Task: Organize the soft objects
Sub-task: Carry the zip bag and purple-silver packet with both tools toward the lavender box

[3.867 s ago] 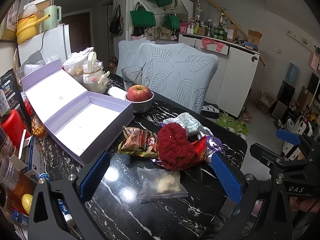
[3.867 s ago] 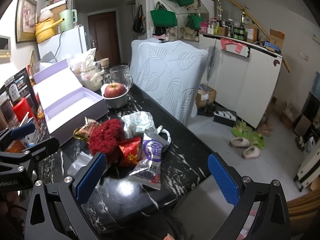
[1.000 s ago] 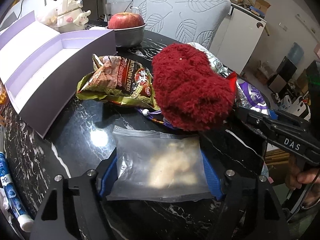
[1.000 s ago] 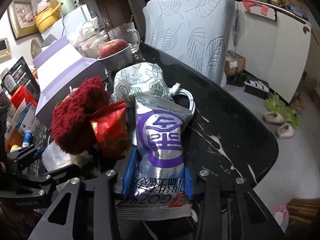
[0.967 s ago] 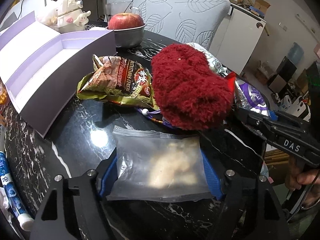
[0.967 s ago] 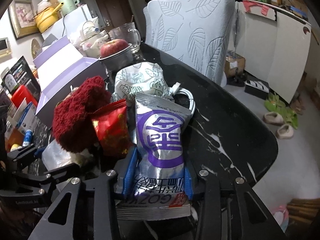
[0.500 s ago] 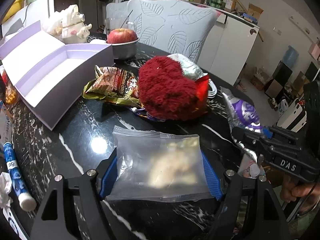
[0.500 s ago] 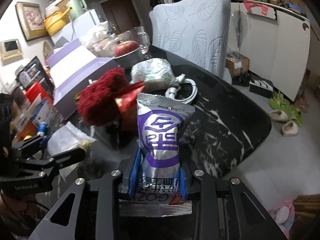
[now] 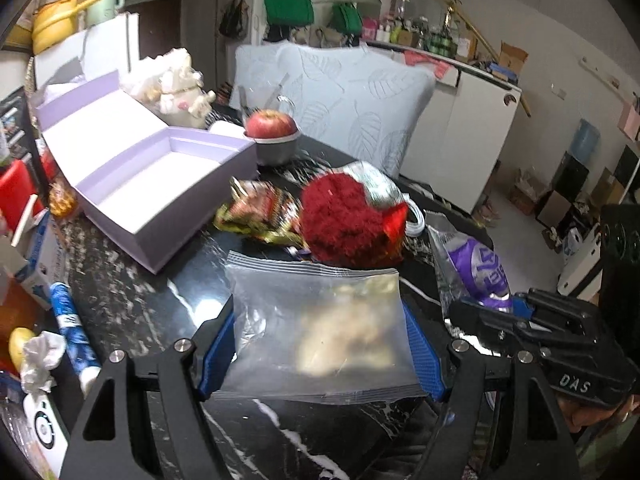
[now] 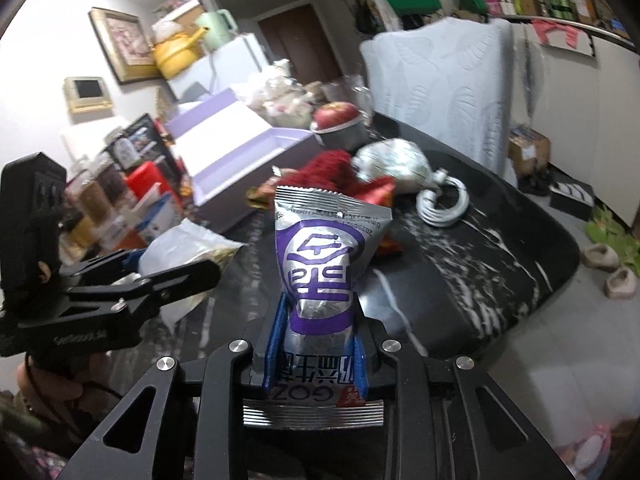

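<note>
Left wrist view: jaws clamp a clear bag, right jaws a silver packet; red plush fronts the lilac box.

Indoor light, fairly dim and cool, from overhead. Bright glare spot on the glossy black table at about eight o'clock of the left view, paler sheen across the table at three o'clock of the right view. Washed-out white inside the open purple box. Strong fisheye bending and black corners all round both views. Motion blur over most of both, worst on the far clutter and on the red fuzzy thing near twelve o'clock. Sharpest: the silver and purple packet at centre, faint shine on its foil. Clear bag hazy, contents soft.
</note>
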Tool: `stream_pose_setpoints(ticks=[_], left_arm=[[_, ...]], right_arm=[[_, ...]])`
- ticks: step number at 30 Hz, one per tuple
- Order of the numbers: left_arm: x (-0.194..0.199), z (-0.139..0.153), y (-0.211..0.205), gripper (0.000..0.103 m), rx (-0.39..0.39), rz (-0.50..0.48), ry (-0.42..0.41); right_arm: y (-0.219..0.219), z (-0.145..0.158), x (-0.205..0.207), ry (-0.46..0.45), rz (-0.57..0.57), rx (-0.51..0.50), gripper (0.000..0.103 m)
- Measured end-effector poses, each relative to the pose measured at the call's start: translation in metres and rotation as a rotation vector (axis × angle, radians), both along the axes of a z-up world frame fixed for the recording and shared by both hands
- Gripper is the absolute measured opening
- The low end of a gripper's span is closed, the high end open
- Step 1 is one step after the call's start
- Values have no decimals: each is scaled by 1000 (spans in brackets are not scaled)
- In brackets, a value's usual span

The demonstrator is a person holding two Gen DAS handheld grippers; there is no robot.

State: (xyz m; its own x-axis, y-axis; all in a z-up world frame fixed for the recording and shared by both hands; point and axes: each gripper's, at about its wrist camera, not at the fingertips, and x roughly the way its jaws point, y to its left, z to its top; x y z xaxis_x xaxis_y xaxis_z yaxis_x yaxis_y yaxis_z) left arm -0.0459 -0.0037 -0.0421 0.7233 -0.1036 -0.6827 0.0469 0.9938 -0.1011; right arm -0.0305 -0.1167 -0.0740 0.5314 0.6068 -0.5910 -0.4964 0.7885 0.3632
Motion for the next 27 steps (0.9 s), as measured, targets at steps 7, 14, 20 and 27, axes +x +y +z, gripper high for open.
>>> stream_pose_setpoints(ticks=[7, 14, 20, 27], left_arm=[[-9, 30, 18, 75, 23, 49, -90], [-8, 63, 43, 75, 42, 100, -188], [2, 83, 66, 75, 62, 138, -239], [27, 103, 93, 75, 90, 170, -291]], right_arm=[[19, 31, -2, -76, 89, 35, 28], [43, 62, 4, -160, 159, 52, 28], [65, 84, 17, -210, 209, 72, 28], [94, 109, 41, -267, 242, 67, 28]])
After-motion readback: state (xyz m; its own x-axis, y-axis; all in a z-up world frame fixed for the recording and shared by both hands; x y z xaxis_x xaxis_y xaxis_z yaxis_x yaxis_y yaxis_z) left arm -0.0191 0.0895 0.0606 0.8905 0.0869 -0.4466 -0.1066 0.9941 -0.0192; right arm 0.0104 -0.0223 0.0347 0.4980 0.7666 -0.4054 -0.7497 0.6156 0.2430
